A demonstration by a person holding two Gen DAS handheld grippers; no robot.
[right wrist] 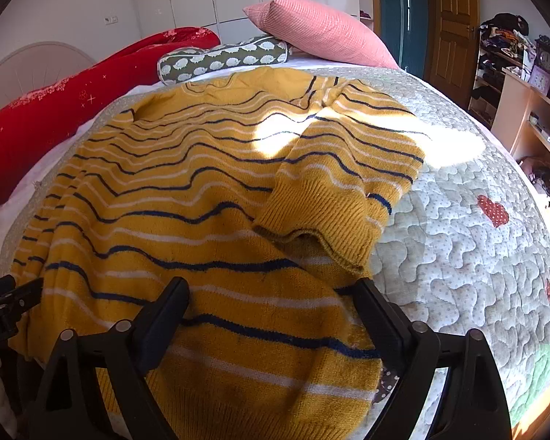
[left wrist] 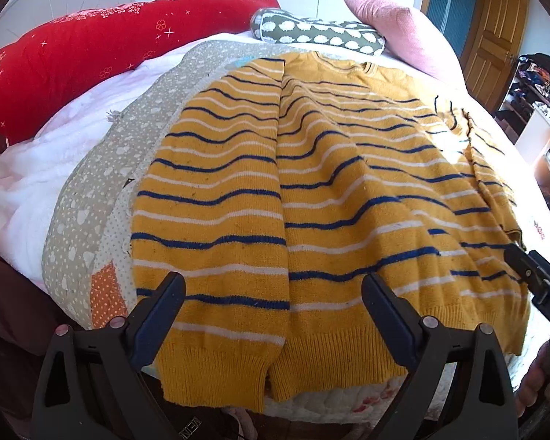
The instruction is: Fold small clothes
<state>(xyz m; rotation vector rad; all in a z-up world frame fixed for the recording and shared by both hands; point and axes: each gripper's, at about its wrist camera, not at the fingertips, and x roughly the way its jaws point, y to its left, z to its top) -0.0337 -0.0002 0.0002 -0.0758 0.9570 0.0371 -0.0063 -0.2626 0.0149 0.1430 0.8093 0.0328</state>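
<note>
A mustard-yellow sweater (left wrist: 348, 190) with navy and white stripes lies flat on the bed, its hem toward me. One sleeve (left wrist: 216, 201) is folded straight down over the body's left side, its cuff near the hem. The other sleeve (right wrist: 348, 168) lies bent over the body's right edge, and its ribbed cuff (right wrist: 319, 231) gapes toward me. My left gripper (left wrist: 273, 286) hovers open over the hem's left half, its pads off the knit. At the hem's right corner my right gripper (right wrist: 271, 288) stands open just above the sweater. Each gripper shows at the edge of the other's view: right gripper (left wrist: 531, 275), left gripper (right wrist: 3, 300).
A quilted bedspread (right wrist: 458, 242) with heart patches covers the bed. A red bolster (left wrist: 91, 51), a green hedgehog-print pillow (left wrist: 319, 33) and a pink pillow (right wrist: 319, 29) lie at the head end. Shelves (right wrist: 524, 117) and a wooden door (right wrist: 454, 25) stand beyond the bed's right side.
</note>
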